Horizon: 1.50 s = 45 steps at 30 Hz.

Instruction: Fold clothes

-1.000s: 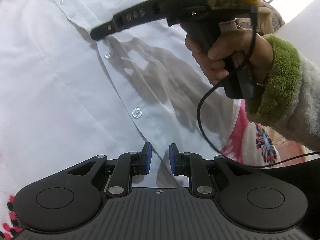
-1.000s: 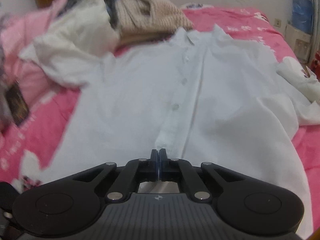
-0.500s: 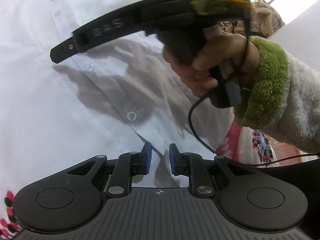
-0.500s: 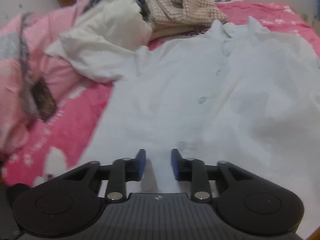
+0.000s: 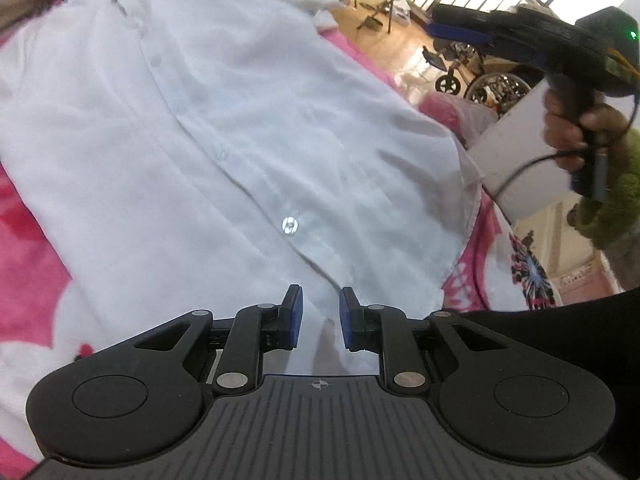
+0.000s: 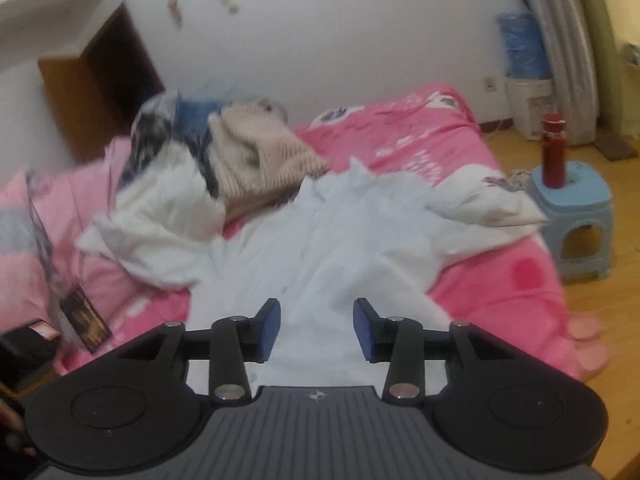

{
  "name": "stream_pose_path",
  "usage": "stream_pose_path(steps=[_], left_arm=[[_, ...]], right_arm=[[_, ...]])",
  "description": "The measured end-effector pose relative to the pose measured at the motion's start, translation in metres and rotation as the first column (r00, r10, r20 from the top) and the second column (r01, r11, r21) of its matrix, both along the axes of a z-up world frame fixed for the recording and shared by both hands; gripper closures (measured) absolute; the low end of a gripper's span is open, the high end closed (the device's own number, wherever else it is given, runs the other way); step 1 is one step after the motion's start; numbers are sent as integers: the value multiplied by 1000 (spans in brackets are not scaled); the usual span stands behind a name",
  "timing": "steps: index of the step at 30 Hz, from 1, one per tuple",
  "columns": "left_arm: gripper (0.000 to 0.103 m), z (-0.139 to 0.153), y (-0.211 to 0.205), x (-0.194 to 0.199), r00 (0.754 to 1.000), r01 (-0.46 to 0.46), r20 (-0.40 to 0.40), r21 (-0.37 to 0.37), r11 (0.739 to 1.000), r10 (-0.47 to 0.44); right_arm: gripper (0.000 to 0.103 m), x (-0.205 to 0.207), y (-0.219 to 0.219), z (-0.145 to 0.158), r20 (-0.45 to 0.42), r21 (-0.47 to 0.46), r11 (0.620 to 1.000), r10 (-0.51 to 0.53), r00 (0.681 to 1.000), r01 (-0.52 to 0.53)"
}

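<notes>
Smoothly flat white shirt [image 5: 224, 128], buttoned.

blurred: clothes pile [image 6: 224, 160] | cut off: shirt [image 5: 200, 140] hem, perhaps

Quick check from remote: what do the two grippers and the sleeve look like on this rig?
Both grippers, left and right, are matte black with a ribbed grey deck, round side caps, silver pivot pins and blue pads on the fingers. Seen from the left camera, the right unit has a pistol grip, a green light, yellow tape and a black cable. The sleeve is fuzzy with a green cuff.
</notes>
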<state>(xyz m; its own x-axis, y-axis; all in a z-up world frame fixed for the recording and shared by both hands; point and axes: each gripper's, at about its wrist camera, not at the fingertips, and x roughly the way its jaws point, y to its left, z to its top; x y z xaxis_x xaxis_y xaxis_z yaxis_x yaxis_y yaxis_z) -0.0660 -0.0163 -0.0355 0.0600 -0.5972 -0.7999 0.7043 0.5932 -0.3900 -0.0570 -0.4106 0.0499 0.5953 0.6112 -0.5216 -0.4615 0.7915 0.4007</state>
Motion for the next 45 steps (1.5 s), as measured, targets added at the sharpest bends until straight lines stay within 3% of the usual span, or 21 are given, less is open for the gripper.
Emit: stream_pose_path(steps=[3,9,13,16,20,24,29,36,40,42,43,45], left_arm=[[84,7,-8,-5,999,19,40,-24,1000,-18],[84,0,-36,-3,996,44,82,-75,996,-38],[84,-21,-44,11,999,30,22,-88,996,-28],[84,-39,-44,21,999,18,-36,-92,996,-22],[84,-52,-40,28,996,28,-84,-95,995,-36],[84,-61,-34,35,990,28,-131,-121,992,-44],[84,-69,-31,39,986,42,-151,-155,987,-65],[84,-78,-26,42,975,39,-209,-195,980,-81],[84,-82,-26,41,970,51,-221,-207,977,-98],[84,-84,-27,41,969,57,-226,-212,976,-106],[84,-84,-25,44,968,58,-228,-215,975,-107],[84,-85,-22,47,966,59,-232,-219,974,-111]], right_arm=[[51,1,-5,10,19,-86,996,-34,999,36],[54,34,65,0,92,-306,952,8,996,20],[62,70,123,-18,60,-342,935,121,991,-94],[74,98,164,-39,11,-365,917,177,984,-161],[90,130,200,-68,-55,-392,897,201,978,-206],[94,150,221,-93,-89,-421,875,221,971,-238],[94,171,232,-121,-118,-423,875,206,972,-236],[93,188,230,-89,-82,-402,895,177,981,-195],[91,211,255,-86,-40,-417,890,182,982,-182],[79,220,272,-89,0,-448,877,195,981,-175],[68,224,279,-91,18,-461,871,199,980,-169],[64,232,291,-96,50,-487,859,208,977,-158]])
